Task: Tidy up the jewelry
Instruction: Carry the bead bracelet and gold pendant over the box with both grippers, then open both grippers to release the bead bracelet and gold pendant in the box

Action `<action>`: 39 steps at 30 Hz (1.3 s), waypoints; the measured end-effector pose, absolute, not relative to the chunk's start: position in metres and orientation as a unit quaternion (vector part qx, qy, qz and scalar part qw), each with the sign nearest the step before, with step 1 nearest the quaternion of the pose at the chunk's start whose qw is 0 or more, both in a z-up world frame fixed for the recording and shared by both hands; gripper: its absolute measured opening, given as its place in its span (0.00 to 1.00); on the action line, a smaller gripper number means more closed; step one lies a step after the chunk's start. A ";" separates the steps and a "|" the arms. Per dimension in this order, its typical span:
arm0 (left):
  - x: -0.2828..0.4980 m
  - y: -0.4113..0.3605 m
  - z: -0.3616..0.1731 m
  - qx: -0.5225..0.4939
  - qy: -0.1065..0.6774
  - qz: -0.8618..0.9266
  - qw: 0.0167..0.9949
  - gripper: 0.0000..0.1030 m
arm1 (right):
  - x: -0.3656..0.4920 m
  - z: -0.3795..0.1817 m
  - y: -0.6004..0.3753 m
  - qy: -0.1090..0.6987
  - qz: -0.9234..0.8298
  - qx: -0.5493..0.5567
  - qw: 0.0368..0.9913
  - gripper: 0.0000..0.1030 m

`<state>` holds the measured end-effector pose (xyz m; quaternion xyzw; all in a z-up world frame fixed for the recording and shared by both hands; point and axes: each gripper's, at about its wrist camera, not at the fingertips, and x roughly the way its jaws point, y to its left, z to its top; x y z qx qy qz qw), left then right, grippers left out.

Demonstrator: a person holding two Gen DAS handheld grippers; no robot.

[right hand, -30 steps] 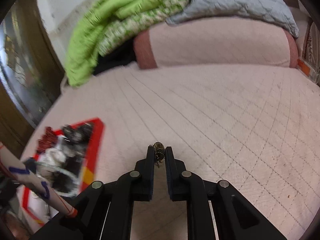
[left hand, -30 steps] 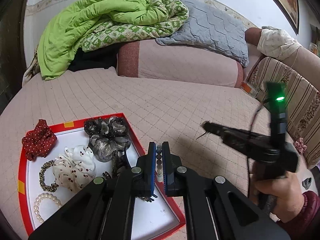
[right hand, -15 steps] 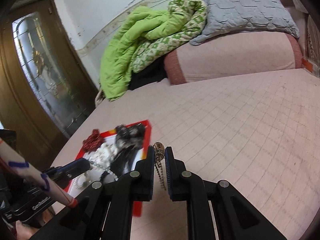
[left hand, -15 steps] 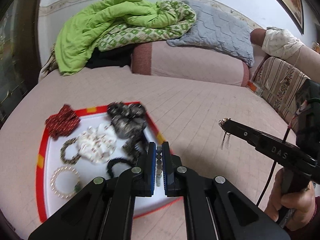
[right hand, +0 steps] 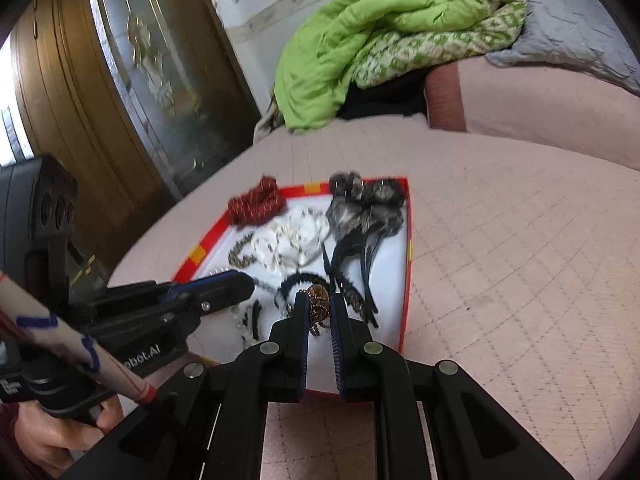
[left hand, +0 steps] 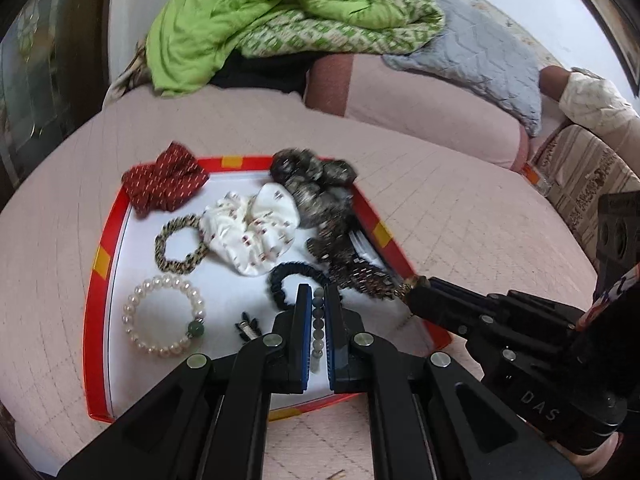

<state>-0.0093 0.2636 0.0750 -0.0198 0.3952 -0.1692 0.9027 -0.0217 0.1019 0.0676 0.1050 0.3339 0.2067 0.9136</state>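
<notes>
A red-rimmed white tray (left hand: 105, 256) lies on the pink bed and holds scrunchies, a pearl bracelet (left hand: 162, 314), a black hair tie (left hand: 296, 276) and dark hair clips. My left gripper (left hand: 318, 304) is shut on a strand of grey-green beads (left hand: 318, 328) above the tray's near part. My right gripper (right hand: 319, 308) is shut on a bronze pendant with chain (right hand: 318, 306) over the tray's right side (right hand: 408, 264); it shows in the left wrist view (left hand: 416, 286) at the tray's right rim.
A green quilt (left hand: 256, 20), a grey pillow (left hand: 480, 52) and a pink bolster (left hand: 420, 104) lie at the bed's far side. A striped sofa arm (left hand: 592, 176) stands to the right. A wooden door with glass (right hand: 100, 80) is left of the bed.
Both grippers have moved left over the tray, each still holding its piece. The right gripper has come from the open bedspread to the tray's right rim.
</notes>
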 end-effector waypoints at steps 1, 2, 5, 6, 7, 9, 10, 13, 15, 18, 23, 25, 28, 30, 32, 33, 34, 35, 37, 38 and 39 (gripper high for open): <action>-0.007 0.265 0.072 -0.017 0.400 -0.165 0.902 0.05 | -0.019 0.064 0.103 0.340 0.205 0.105 0.912 0.11; -0.006 0.266 0.070 -0.015 0.403 -0.161 0.901 0.05 | -0.015 0.060 0.103 0.350 0.202 0.104 0.909 0.11; -0.004 0.271 0.064 -0.011 0.413 -0.154 0.898 0.06 | -0.007 0.051 0.103 0.371 0.200 0.111 0.900 0.11; -0.004 0.273 0.063 -0.010 0.415 -0.153 0.897 0.06 | -0.004 0.049 0.103 0.376 0.201 0.114 0.897 0.11; -0.003 0.274 0.062 -0.009 0.416 -0.152 0.896 0.06 | -0.003 0.048 0.104 0.379 0.201 0.113 0.896 0.11; -0.003 0.276 0.059 -0.005 0.420 -0.148 0.895 0.05 | -0.002 0.045 0.108 0.385 0.199 0.106 0.895 0.11; -0.002 0.276 0.058 -0.004 0.423 -0.147 0.894 0.05 | -0.001 0.043 0.110 0.388 0.198 0.102 0.895 0.11; -0.001 0.275 0.054 -0.001 0.430 -0.145 0.891 0.06 | 0.000 0.040 0.113 0.394 0.196 0.097 0.893 0.11; -0.001 0.274 0.054 0.004 0.430 -0.145 0.891 0.06 | -0.001 0.040 0.113 0.395 0.193 0.095 0.893 0.12; -0.002 0.274 0.053 0.010 0.429 -0.143 0.892 0.05 | 0.001 0.037 0.110 0.400 0.187 0.098 0.892 0.12; -0.001 0.276 0.053 0.013 0.428 -0.135 0.894 0.06 | 0.003 0.031 0.110 0.413 0.181 0.098 0.887 0.12; -0.001 0.276 0.053 0.015 0.427 -0.132 0.894 0.06 | 0.004 0.030 0.111 0.415 0.180 0.094 0.887 0.12; -0.001 0.276 0.052 0.020 0.427 -0.129 0.895 0.06 | 0.003 0.029 0.111 0.413 0.177 0.090 0.889 0.12; 0.000 0.275 0.052 0.024 0.426 -0.127 0.895 0.06 | 0.003 0.028 0.110 0.412 0.177 0.089 0.889 0.12; 0.000 0.274 0.051 0.025 0.426 -0.126 0.896 0.06 | 0.003 0.028 0.111 0.411 0.176 0.083 0.890 0.12; 0.000 0.274 0.051 0.027 0.425 -0.125 0.896 0.06 | 0.003 0.028 0.112 0.411 0.176 0.080 0.891 0.12; 0.000 0.274 0.051 0.029 0.425 -0.124 0.896 0.06 | 0.003 0.028 0.112 0.411 0.176 0.078 0.891 0.12; 0.001 0.273 0.051 0.030 0.424 -0.124 0.897 0.06 | 0.003 0.028 0.112 0.411 0.177 0.078 0.891 0.12; 0.001 0.271 0.052 0.033 0.423 -0.123 0.897 0.06 | 0.004 0.028 0.112 0.411 0.178 0.079 0.891 0.12; 0.001 0.271 0.051 0.035 0.423 -0.123 0.897 0.06 | 0.004 0.028 0.111 0.410 0.178 0.079 0.891 0.12; 0.001 0.271 0.051 0.037 0.422 -0.122 0.898 0.06 | 0.004 0.028 0.112 0.410 0.178 0.078 0.891 0.12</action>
